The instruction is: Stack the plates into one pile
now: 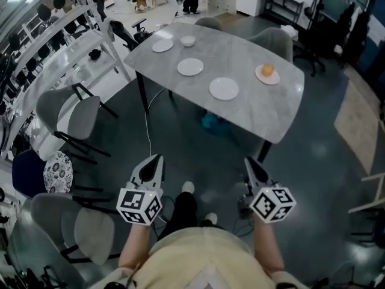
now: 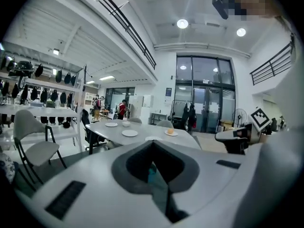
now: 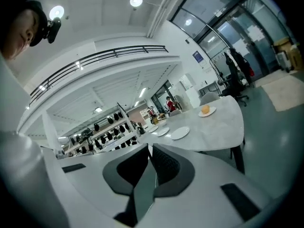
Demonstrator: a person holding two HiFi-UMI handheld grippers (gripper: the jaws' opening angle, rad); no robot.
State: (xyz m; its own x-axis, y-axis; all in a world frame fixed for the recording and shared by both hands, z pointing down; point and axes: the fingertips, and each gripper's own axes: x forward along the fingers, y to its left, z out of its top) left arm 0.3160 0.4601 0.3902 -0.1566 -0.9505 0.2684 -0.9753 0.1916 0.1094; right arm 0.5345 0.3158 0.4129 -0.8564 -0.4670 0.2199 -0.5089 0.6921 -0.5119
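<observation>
On the grey table [image 1: 252, 101] ahead lie three empty white plates: a near one [image 1: 224, 88], a middle one [image 1: 190, 67] and a far one [image 1: 162, 45]. A fourth plate [image 1: 267, 75] at the right carries an orange fruit [image 1: 267, 69]. A small white bowl [image 1: 187, 41] sits at the far edge. My left gripper [image 1: 157, 159] and right gripper [image 1: 247, 161] are both shut and empty, held well short of the table, over the floor. The plates [image 2: 129, 133] [image 3: 179, 133] appear small and distant in both gripper views.
Grey chairs [image 1: 81, 116] stand at the left beside a white shelf rack [image 1: 54, 71]. Two more chairs [image 1: 274, 41] sit behind the table. A cable [image 1: 147, 125] runs down the table leg. People stand far back in the hall.
</observation>
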